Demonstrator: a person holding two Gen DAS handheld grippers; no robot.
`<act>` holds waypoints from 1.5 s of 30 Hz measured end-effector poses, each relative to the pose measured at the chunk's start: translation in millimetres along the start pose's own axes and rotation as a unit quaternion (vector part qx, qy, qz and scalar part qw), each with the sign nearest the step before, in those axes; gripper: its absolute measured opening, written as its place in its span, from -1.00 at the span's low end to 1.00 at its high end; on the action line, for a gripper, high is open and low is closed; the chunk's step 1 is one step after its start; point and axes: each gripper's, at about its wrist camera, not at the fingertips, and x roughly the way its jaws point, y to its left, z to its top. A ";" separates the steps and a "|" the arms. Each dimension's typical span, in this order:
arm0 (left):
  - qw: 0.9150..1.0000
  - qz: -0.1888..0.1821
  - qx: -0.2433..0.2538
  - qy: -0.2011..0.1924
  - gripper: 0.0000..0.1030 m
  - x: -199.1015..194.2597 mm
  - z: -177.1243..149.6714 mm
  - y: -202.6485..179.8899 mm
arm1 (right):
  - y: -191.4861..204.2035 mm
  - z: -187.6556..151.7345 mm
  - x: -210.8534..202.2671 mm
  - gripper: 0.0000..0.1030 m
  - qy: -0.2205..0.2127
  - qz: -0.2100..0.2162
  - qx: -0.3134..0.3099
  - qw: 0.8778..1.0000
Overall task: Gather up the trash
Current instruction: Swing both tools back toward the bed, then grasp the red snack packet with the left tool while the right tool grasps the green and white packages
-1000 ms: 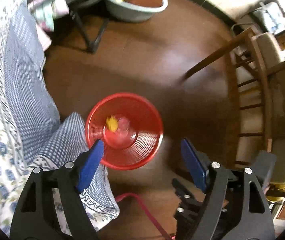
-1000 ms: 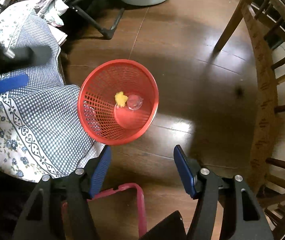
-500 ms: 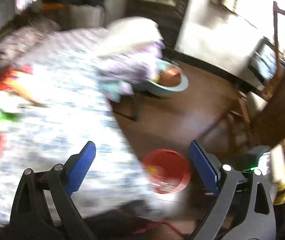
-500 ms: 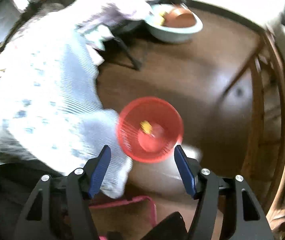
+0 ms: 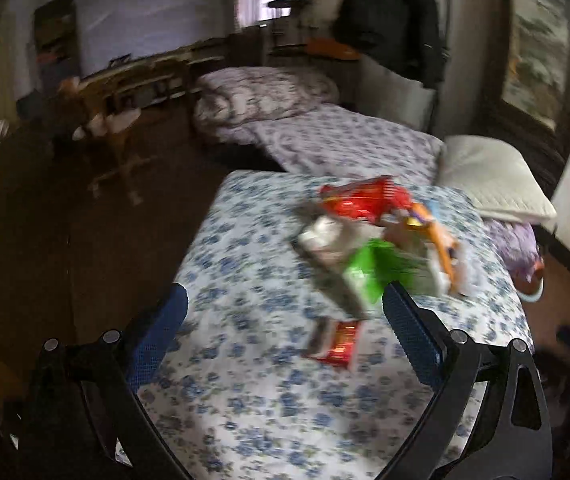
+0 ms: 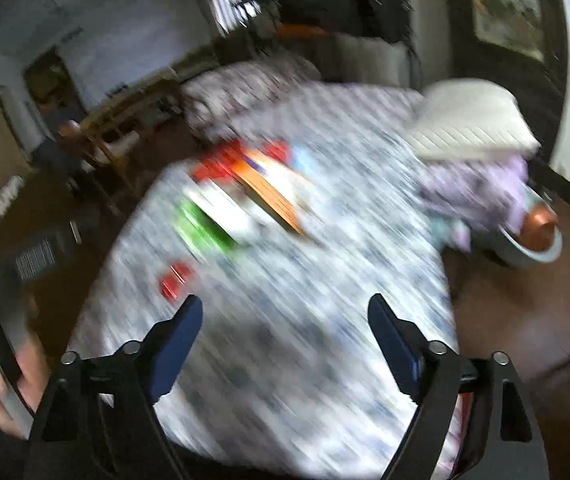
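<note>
Over the bed (image 5: 245,360) both tongs, left (image 5: 283,334) and right (image 6: 285,346), gape wide, holding nothing; the trash (image 5: 377,248) lies heaped mid-bed, a red wrapper (image 5: 335,344) nearer, beside the pillow (image 5: 493,184).

The bed sheet (image 5: 253,280) is white with small blue flowers. On it the trash is bright: a red wrapper (image 5: 361,200) far off, a green-and-white packet (image 5: 369,276) nearer, an orange strip (image 5: 439,240) to the right, and a small red packet (image 5: 337,344) nearest. The pillow (image 5: 493,176) at far right is cream. A folded quilt (image 5: 261,96) beyond is white with purplish print. Both grippers, left (image 5: 285,344) and right (image 6: 285,344), have blue pads on black frames. The floor (image 5: 65,220) is dark brown.
</note>
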 end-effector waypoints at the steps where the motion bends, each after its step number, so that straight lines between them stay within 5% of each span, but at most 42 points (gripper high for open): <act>1: 1.000 -0.002 -0.013 0.002 0.83 2.6 0.3 10.4 | 9.8 7.4 7.4 0.69 -0.019 0.003 -0.002 1.000; 4: 0.999 -0.011 -0.039 0.017 0.83 14.4 -5.7 27.9 | 27.6 15.6 26.7 0.70 -0.052 0.001 -0.013 0.999; 13: 0.996 -0.067 -0.045 0.040 0.83 23.3 -6.2 19.5 | 38.6 -5.9 41.1 0.70 -0.034 -0.032 -0.059 0.997; 22: 0.997 -0.023 -0.062 0.028 0.83 27.2 -5.8 37.9 | 47.2 15.2 79.2 0.70 -0.014 -0.012 -0.072 0.997; 27: 0.994 -0.036 -0.091 0.042 0.83 34.6 -7.4 55.7 | 47.5 17.4 108.9 0.38 0.026 -0.028 -0.081 0.996; 29: 0.993 -0.045 -0.098 0.047 0.83 38.7 -9.2 58.0 | 46.3 17.2 122.3 -0.07 0.043 -0.031 -0.084 0.995; 31: 0.993 -0.041 -0.088 0.059 0.83 45.9 -10.5 54.4 | 44.1 17.7 130.1 -0.48 0.051 -0.031 -0.087 0.994; 40: 0.993 -0.080 0.020 0.090 0.83 55.2 -22.7 4.0 | -2.8 -8.8 58.5 -0.49 0.015 -0.064 0.026 0.997; 45: 0.986 -0.082 0.089 0.116 0.83 72.2 -31.1 -33.4 | -30.3 -25.2 50.1 -0.49 0.035 -0.057 0.077 0.995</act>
